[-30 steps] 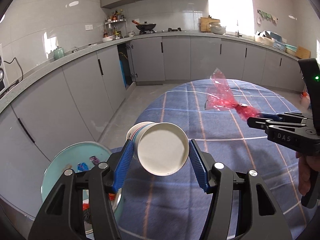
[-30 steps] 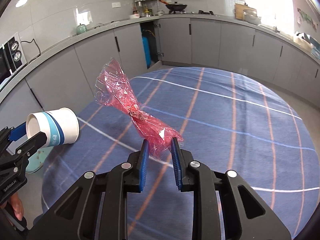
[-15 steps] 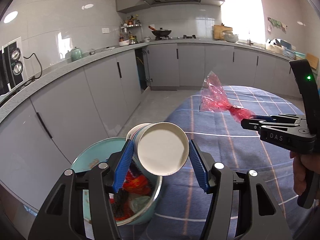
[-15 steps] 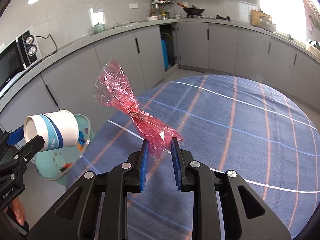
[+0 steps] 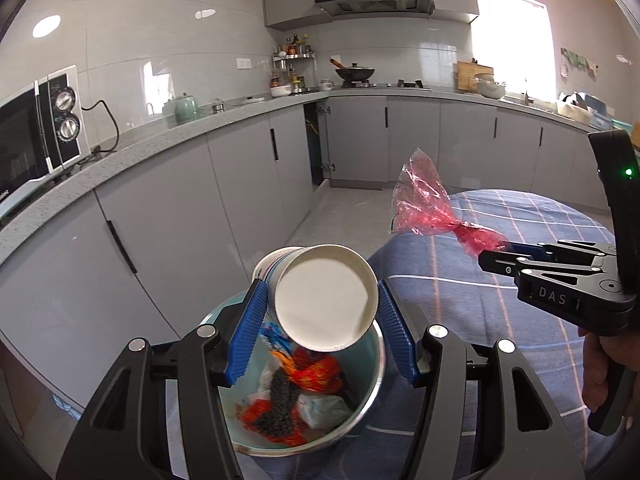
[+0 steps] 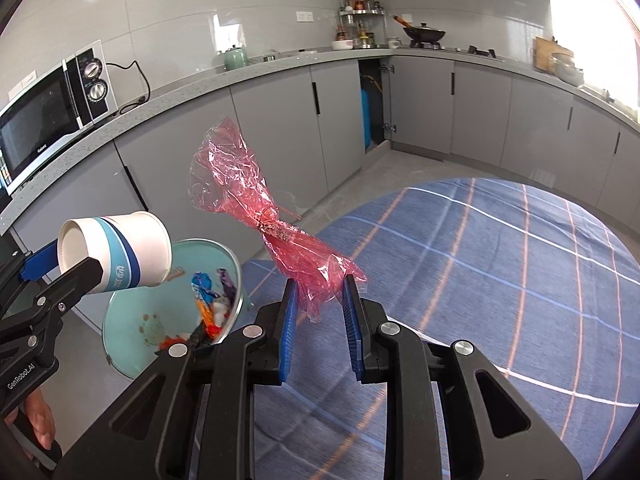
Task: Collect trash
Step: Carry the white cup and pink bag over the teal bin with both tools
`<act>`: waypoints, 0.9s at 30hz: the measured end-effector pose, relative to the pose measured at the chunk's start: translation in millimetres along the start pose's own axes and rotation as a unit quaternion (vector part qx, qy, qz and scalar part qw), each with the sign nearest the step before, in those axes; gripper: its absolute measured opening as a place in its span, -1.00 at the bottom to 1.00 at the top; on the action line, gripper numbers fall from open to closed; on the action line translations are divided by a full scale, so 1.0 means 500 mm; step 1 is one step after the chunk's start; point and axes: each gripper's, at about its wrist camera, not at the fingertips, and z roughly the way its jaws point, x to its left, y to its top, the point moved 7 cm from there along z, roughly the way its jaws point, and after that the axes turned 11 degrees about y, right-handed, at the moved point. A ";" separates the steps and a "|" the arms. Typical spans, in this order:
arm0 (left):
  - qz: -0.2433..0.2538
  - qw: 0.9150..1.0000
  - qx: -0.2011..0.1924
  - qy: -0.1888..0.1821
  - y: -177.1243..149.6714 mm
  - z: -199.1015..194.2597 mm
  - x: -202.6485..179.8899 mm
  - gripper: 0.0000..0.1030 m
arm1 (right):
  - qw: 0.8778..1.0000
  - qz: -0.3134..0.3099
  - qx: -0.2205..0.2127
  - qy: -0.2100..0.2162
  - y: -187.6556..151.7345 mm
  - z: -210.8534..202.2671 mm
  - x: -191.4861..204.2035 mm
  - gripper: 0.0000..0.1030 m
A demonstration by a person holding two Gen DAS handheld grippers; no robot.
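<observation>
Bin (image 5: pixel 370 396) now beneath left tool (image 5: pixel 320 334) gripping cup (image 5: pixel 326 308)

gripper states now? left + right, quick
Left gripper: closed on the paper cup, above the trash bin.
Right gripper: closed on the red cellophane wrapper.

Left gripper (image 5: pixel 318 336): blue fingers (image 5: pixel 248 336) clamped on load, held aloft. Right gripper (image 6: pixel 320 320): fingers (image 6: pixel 289 332) pinched on load, level with left, hand (image 5: pixel 600 364) on grip.
</observation>
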 end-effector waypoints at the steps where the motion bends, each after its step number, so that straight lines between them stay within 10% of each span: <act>1: 0.000 1.000 0.000 0.002 0.002 0.000 0.006 0.10 | 1.000 -0.001 0.000 0.001 0.001 0.003 0.005 -0.55; 27: 0.009 0.999 -0.007 0.053 -0.010 0.008 0.147 0.10 | 0.999 -0.039 0.023 0.028 0.011 0.080 0.128 -0.55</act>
